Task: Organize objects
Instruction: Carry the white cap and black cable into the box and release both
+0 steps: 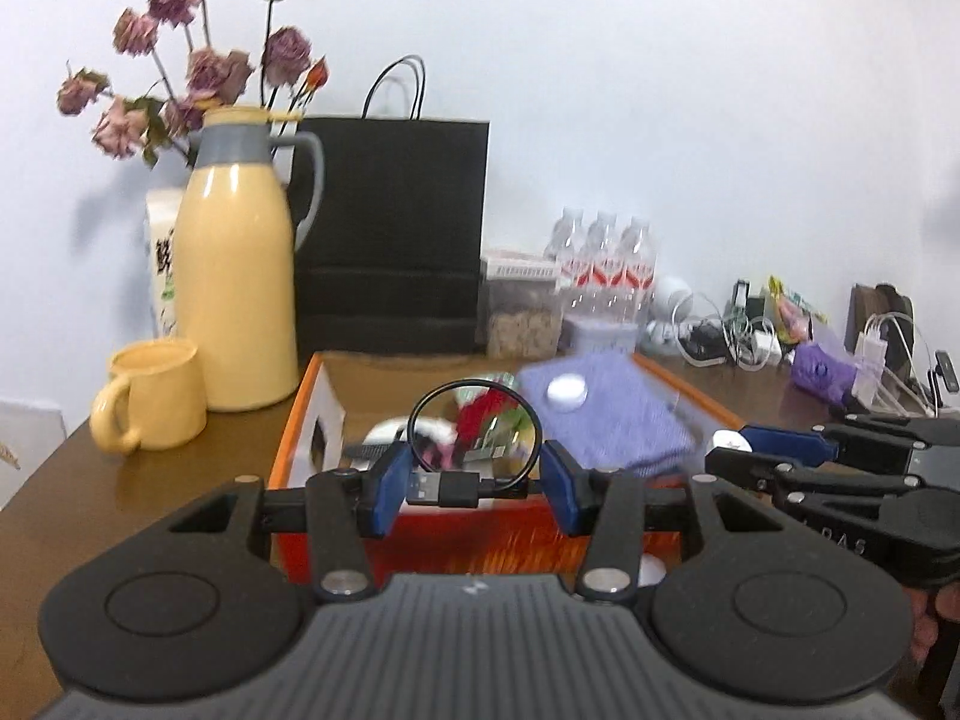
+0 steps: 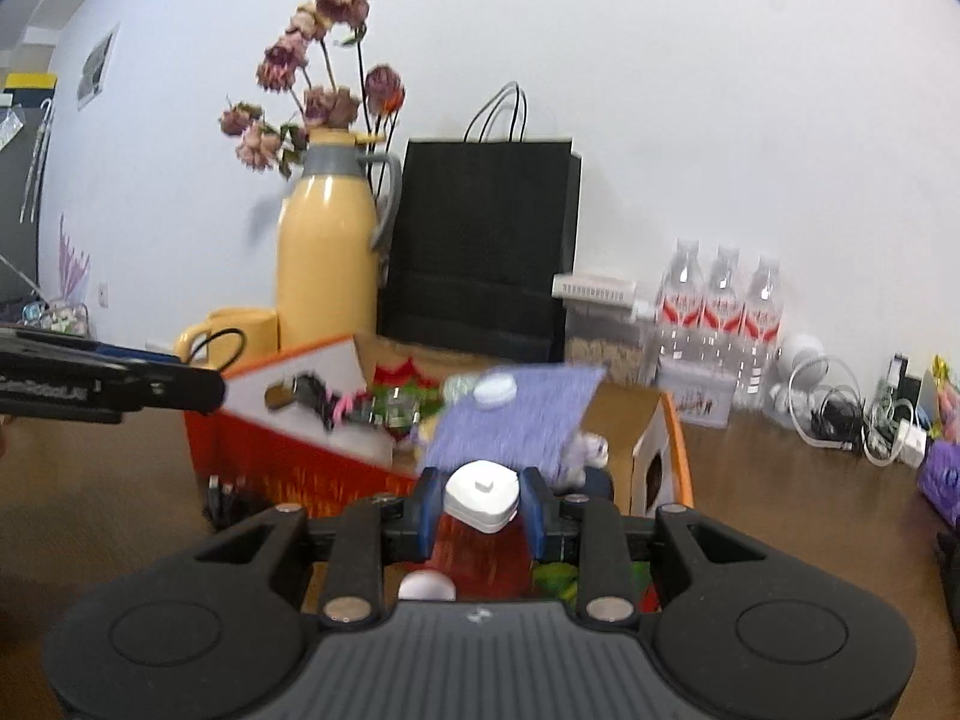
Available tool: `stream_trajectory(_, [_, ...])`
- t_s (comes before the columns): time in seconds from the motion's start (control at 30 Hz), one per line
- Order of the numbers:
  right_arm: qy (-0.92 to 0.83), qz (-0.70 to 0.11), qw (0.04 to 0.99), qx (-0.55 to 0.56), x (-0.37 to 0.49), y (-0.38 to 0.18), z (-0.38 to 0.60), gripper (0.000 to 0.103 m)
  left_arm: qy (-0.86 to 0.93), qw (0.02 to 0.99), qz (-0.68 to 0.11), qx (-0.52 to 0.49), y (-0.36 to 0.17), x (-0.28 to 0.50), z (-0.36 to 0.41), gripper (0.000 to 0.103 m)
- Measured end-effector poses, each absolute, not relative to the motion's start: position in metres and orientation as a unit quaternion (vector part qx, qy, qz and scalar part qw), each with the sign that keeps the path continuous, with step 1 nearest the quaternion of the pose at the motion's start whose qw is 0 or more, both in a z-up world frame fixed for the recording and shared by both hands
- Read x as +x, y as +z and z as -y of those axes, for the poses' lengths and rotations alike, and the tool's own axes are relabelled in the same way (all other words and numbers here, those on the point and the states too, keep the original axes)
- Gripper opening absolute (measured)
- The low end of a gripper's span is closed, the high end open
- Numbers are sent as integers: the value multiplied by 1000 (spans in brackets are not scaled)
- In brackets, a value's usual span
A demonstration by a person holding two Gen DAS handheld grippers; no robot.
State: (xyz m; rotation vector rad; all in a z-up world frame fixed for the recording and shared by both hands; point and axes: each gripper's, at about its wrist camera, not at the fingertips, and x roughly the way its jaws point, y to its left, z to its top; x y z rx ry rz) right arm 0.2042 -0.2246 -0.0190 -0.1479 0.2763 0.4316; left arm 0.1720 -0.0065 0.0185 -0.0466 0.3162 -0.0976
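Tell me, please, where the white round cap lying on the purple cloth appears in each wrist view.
Left wrist: the cap is right of centre, on the cloth.
Right wrist: the cap is at centre, on the cloth's far edge.
Shared landmark: the black bag.

Glossy yellow jug (image 1: 237, 276); matt black paper bag (image 1: 390, 240); polished wood table (image 1: 150, 480); purple knit cloth (image 1: 606, 414); clear plastic bottles (image 2: 720, 300)

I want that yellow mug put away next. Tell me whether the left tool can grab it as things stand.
Probably not yet: the left tool is shut on a black cable. The mug, ahead to its left on the table, stands unobstructed.
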Motion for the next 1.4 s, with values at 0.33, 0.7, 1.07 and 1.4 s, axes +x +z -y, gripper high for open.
stream_trajectory(0.33, [161,-131,977,-45,263,2,234,27,-30,985,-158,-61,31,232,15,48])
stream_trajectory(0.7, [140,-161,977,-15,334,-15,241,27,5,976,-200,-84,16,296,7,48])
stream_trajectory(1.07, [153,-175,973,-8,340,-21,244,55,11,974,-213,-71,10,303,2,97])
stream_trajectory(1.4, [162,-168,972,3,333,-14,246,103,14,976,-203,-73,17,297,6,103])
